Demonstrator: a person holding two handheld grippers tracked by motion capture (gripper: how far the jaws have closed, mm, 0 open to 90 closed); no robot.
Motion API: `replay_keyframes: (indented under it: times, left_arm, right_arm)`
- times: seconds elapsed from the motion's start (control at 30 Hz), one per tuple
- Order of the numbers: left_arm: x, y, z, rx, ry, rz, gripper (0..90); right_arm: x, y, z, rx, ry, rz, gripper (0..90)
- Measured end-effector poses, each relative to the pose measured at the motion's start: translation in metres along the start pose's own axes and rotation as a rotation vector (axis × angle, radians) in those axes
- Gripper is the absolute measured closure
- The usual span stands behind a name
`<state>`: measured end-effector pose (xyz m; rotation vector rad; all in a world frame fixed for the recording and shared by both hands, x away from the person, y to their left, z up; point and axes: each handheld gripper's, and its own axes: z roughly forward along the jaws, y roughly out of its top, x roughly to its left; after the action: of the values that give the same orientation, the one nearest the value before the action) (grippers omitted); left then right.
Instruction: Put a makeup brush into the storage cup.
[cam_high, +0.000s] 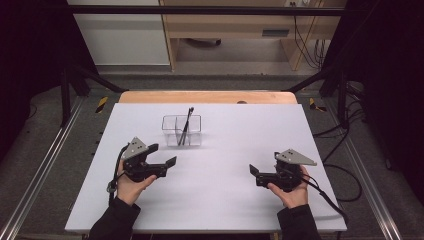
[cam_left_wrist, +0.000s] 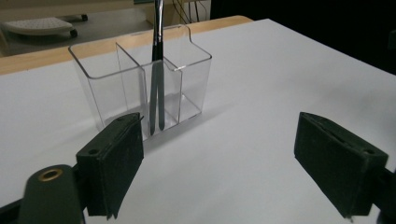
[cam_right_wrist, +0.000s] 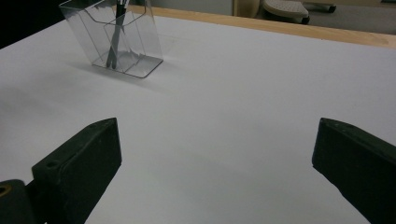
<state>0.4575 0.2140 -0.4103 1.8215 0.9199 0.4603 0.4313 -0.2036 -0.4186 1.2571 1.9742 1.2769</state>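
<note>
High view: our left gripper (cam_high: 162, 156) and right gripper (cam_high: 255, 172) rest on the table (cam_high: 225, 200), jaws wide and empty. We judge the pen (cam_high: 186, 126), upright in the far clear holder (cam_high: 181, 131), delivered; next, pull clear.

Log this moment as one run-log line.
left gripper: open, empty | right gripper: open, empty | pen: upright in clear holder

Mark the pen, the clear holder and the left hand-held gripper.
pen (cam_left_wrist: 157, 56): left gripper view, on its dark barrel.
clear holder (cam_high: 170, 131): high view, on its left wall.
left hand-held gripper (cam_high: 164, 154): high view, midway between its open jaw tips.
</note>
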Motion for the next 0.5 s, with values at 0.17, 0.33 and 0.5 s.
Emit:
replay_keyframes:
  times: [0.17,0.33,0.5]
  left_arm:
    - [0.001,-0.008,-0.005,0.007,0.018,-0.016,10.8]
    - [0.004,-0.016,-0.012,0.01,0.024,-0.033,9.5]
    - [0.011,-0.025,-0.016,0.017,0.032,-0.053,9.4]
  right_arm:
    - [0.001,-0.001,-0.001,0.002,0.01,-0.002,1.8]
    - [0.001,-0.001,-0.002,0.002,0.012,-0.005,1.8]
    - [0.001,-0.001,-0.005,-0.002,0.014,-0.001,1.8]
